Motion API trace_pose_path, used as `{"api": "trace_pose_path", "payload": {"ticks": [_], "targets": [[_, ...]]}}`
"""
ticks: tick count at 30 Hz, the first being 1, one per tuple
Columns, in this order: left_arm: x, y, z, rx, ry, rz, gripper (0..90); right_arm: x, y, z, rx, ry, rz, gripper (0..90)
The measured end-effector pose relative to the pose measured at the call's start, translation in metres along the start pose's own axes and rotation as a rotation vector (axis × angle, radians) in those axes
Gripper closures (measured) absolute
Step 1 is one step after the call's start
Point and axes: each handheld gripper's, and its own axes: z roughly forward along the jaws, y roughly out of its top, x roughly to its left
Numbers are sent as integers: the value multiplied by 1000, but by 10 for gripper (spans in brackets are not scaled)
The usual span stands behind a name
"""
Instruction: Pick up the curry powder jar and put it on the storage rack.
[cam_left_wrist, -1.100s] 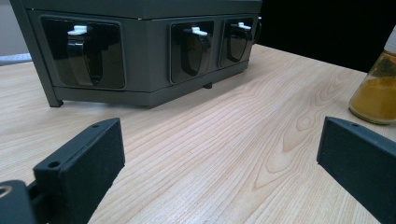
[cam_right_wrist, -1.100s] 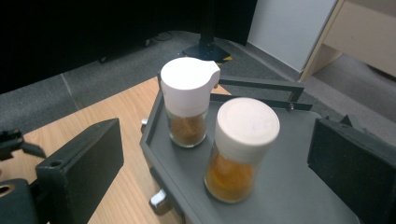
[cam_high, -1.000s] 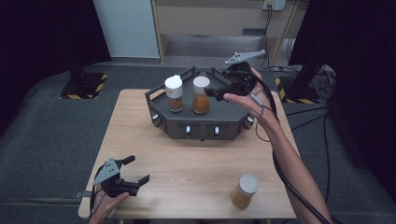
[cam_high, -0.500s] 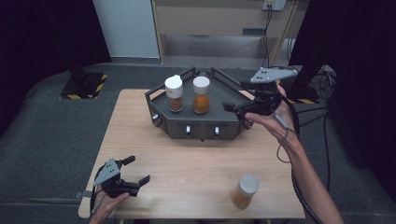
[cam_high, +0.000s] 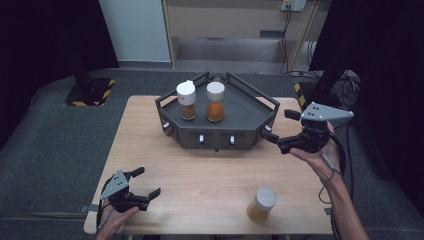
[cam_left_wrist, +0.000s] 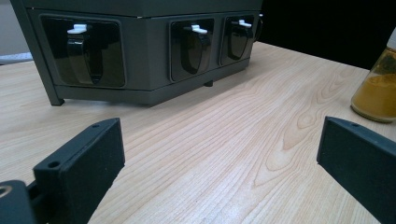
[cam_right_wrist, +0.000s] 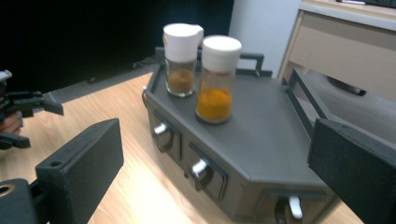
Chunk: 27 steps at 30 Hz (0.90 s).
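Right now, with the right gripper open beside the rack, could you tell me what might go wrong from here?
The two spice jars stand close together on the rack; a careless sweep of the right gripper could topple both. The loose jar sits near the table's front edge, so a forearm could knock it off.

**What is on my table**

My wooden table (cam_high: 200, 170) fills the middle of the high view. A dark grey rack (cam_high: 220, 131) stands on it in the upper middle. One jar (cam_high: 262, 204) with orange powder and a pale lid stands alone on the wood, lower right of the frame.
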Motion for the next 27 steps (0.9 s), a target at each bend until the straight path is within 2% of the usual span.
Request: {"api": "trace_pose_path", "payload": {"ticks": [5,19,27], "targets": [[0,0,0,-2,6,-2,0,8,-22,-12,-8,-36,-1,31],[-5,-1,-6,-9,38,-18,0,13,-73,-38,-32,-36,67,31],[-10,-2,-11,-14,39,-18,0,19,-107,-47,-52,-66,102,24]]}}
